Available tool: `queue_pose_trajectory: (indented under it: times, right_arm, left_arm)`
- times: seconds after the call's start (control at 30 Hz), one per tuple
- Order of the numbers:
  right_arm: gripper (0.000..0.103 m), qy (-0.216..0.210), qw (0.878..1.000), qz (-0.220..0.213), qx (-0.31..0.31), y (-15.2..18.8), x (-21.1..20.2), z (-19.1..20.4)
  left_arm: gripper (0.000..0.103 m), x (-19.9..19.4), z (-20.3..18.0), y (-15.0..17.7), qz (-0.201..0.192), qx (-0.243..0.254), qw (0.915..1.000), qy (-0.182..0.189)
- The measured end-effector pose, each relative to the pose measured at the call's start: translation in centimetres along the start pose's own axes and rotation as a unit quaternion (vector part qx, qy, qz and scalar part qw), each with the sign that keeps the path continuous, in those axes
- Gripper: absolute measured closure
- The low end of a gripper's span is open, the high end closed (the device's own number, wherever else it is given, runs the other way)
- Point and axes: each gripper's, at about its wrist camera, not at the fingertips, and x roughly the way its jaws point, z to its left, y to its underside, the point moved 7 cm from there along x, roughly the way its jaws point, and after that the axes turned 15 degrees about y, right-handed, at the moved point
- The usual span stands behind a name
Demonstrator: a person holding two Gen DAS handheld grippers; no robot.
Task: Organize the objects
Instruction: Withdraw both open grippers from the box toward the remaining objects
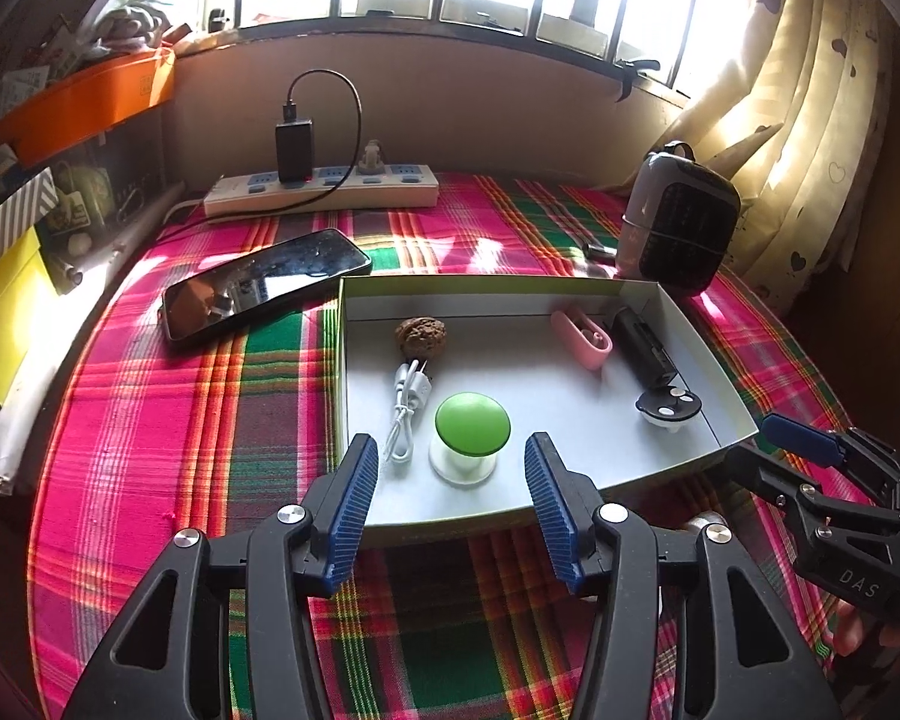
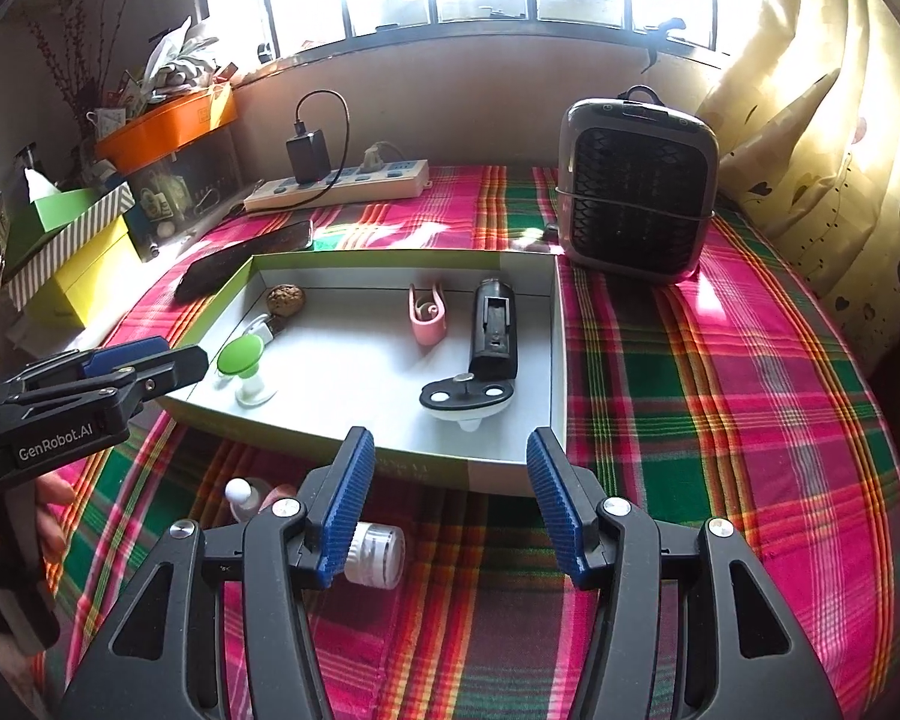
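Observation:
A shallow white box (image 1: pixel 696 354) (image 2: pixel 561 354) lies on the plaid cloth. It holds a green-capped white piece (image 1: pixel 471 438) (image 2: pixel 241 358), a white cable (image 1: pixel 407 414), a walnut (image 1: pixel 420 333) (image 2: pixel 285 299), a pink clip (image 1: pixel 582 337) (image 2: pixel 427 318), a black device (image 1: pixel 645 354) (image 2: pixel 494 333) and a black-and-white disc (image 1: pixel 669 409) (image 2: pixel 465 397). My left gripper (image 1: pixel 450 507) (image 2: pixel 144 369) hovers open over the box's near edge, just short of the green cap. My right gripper (image 2: pixel 450 498) (image 1: pixel 804 447) stands open before the box. Under its left finger lies a white bottle (image 2: pixel 377 552), with a smaller one (image 2: pixel 245 495) beside it.
A phone (image 1: pixel 264 285) lies left of the box, with a power strip (image 1: pixel 321 189) and plugged-in charger behind it. A grey fan heater (image 2: pixel 636 186) stands at the back right. Boxes and an orange bin (image 1: pixel 84 105) crowd the left edge. A curtain (image 2: pixel 810 120) hangs on the right.

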Motion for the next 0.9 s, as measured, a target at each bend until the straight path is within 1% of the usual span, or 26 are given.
queue_pose_trajectory:
  times: [0.17,0.2,0.33,0.53,0.77,0.9]
  right_arm:
    - [0.049,0.000,1.000,0.000,0.001,0.8,-0.5,-0.2]
    - [0.049,-0.001,1.000,0.001,0.001,1.0,-0.6,-0.2]
    - [0.049,-0.002,1.000,-0.001,0.001,1.6,-1.1,-0.3]
    - [0.049,-0.005,1.000,0.008,-0.004,2.8,-1.2,-0.1]
    - [0.049,-0.012,1.000,0.021,-0.020,4.0,-0.7,0.8]
    - [0.049,-0.011,0.999,0.024,-0.030,4.3,-0.4,1.3]
  left_arm:
    - [0.053,-1.6,-0.1,0.4,-0.017,-0.002,0.9998,-0.006]
    - [0.053,-1.8,-0.1,0.5,-0.018,-0.005,0.9998,0.000]
    - [0.053,-2.6,-0.3,1.1,-0.023,-0.005,0.9997,0.006]
    - [0.053,-2.5,-0.5,2.6,-0.009,-0.012,0.9998,0.016]
    - [0.053,-1.3,-1.2,4.7,0.021,-0.011,0.9991,0.035]
    - [0.053,-0.9,-0.9,5.4,0.033,-0.019,0.9986,0.037]
